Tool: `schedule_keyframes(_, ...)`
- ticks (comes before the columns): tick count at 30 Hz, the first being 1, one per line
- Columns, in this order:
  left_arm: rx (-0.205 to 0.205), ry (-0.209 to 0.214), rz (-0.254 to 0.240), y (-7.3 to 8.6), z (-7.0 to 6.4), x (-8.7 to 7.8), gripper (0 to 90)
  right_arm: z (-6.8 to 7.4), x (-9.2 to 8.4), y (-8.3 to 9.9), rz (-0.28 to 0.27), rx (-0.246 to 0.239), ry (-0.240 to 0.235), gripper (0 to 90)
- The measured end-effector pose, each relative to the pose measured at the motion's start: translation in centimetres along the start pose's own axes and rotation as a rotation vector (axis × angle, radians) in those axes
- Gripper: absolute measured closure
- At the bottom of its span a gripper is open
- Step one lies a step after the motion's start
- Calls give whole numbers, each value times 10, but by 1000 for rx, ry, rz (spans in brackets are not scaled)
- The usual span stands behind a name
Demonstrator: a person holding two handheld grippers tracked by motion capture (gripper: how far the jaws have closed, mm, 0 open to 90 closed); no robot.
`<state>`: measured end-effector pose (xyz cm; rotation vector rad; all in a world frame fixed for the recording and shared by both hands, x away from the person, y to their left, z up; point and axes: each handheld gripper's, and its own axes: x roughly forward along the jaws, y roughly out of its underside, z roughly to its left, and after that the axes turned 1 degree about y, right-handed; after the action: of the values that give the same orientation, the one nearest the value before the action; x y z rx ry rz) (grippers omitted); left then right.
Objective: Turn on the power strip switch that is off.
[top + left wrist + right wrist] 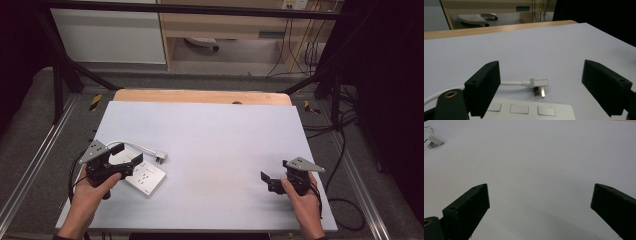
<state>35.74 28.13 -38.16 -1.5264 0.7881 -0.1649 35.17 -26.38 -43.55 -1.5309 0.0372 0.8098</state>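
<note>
Toward seven o'clock on the pale lavender-white table sheet (215, 150), the left gripper (125, 157) is held by the person's left hand (92, 192) over a flat white rectangular power strip (145, 177). Its two black jaws are spread wide apart and nothing is clamped between them; in the left gripper view the left gripper (541, 87) is seen with the near edge of the white power strip (529, 110) lying below and between the jaws, but contact cannot be told. Three square sockets or buttons are seen on that edge. A white cable (132, 145) is curved from the strip toward the table's middle and is ended by a white three-pin plug (161, 158), which lies on the sheet just beyond the strip at about one o'clock from it. In the left gripper view the plug (539, 83) is seen between the jaws, farther off, with its metal pins turned down toward the camera.

Toward five o'clock, the right gripper (269, 181) is held by the right hand (302, 200), well apart from the strip. In the right gripper view the right gripper (540, 202) is likewise seen with its jaws wide apart over bare sheet, empty.
</note>
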Motion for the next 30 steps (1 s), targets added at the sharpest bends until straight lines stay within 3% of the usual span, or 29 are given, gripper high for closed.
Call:
schedule_keyframes(12,-9,13,8,-1,3,6,288,0,-1,0,2,1,5,25)
schedule_keyframes(30,-3,26,74,3,3,24,386,-1,-1,0,1,3,9,26)
